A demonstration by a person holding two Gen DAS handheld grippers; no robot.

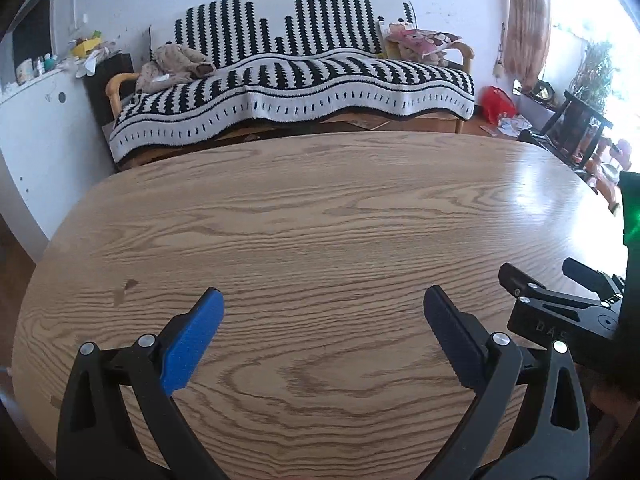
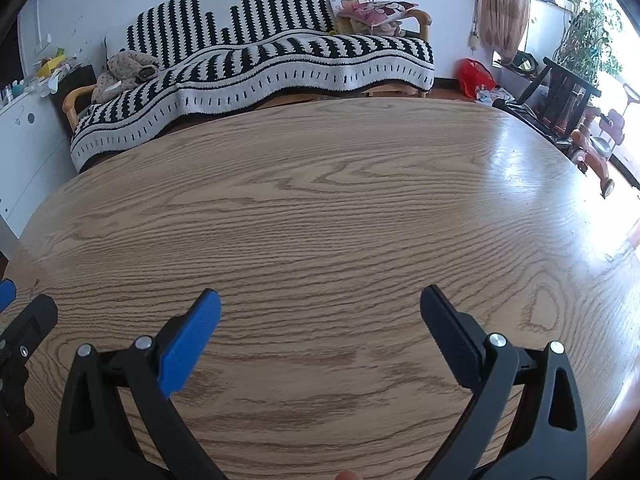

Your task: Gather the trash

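Observation:
My left gripper [image 1: 322, 298] is open and empty, hovering over a bare wooden table [image 1: 320, 208]. My right gripper [image 2: 320, 296] is open and empty over the same table [image 2: 320, 200]. The right gripper also shows at the right edge of the left wrist view [image 1: 560, 304], and part of the left gripper shows at the left edge of the right wrist view [image 2: 20, 332]. I see no trash on the table. A red bag [image 1: 496, 104] and scattered papers [image 1: 514, 124] lie on the floor beyond the table; the bag also shows in the right wrist view [image 2: 474, 74].
A sofa with a black-and-white striped blanket [image 1: 288, 80] stands behind the table. A white cabinet [image 1: 36, 120] with cluttered items is at the left. A dark chair [image 2: 560, 96], plants and a child's ride-on toy [image 2: 600, 140] stand at the right by the window.

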